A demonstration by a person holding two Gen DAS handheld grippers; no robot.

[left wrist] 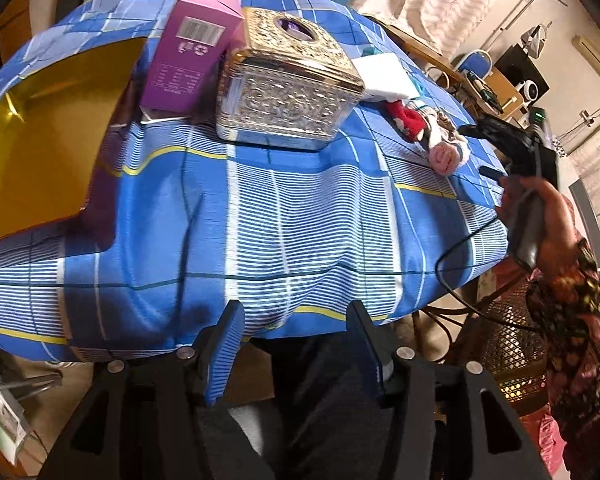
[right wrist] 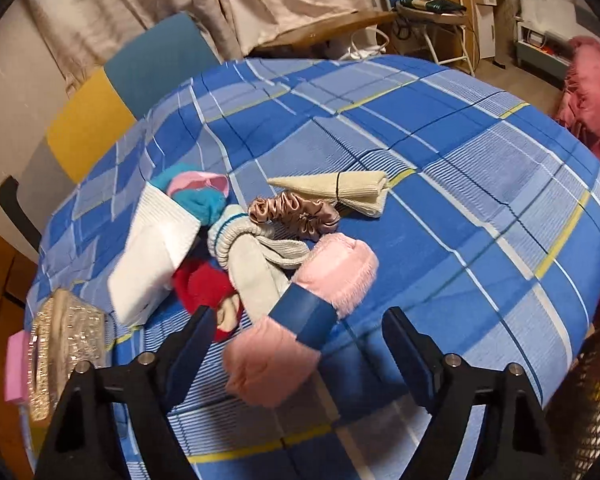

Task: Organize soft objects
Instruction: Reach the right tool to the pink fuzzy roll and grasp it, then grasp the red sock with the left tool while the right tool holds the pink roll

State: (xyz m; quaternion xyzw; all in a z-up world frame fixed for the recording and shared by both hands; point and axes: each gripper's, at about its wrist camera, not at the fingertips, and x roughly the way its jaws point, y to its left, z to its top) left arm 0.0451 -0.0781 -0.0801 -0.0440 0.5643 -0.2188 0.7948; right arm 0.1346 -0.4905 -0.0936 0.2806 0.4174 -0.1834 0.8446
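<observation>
A heap of soft things lies on the blue checked tablecloth: a white folded cloth, a teal and pink sock, a red sock, a grey-white sock, a satin scrunchie, a cream bundle tied with a black band, and a pink fluffy roll with a blue band. My right gripper is open just above the near end of the pink roll, pads not touching it. My left gripper is open and empty at the table's front edge. In the left wrist view, the right gripper is beside the heap.
A yellow open container sits at the table's left, with a purple carton and a gold embossed tissue box next to it. A person's hand and patterned sleeve are at the right, above a mesh basket.
</observation>
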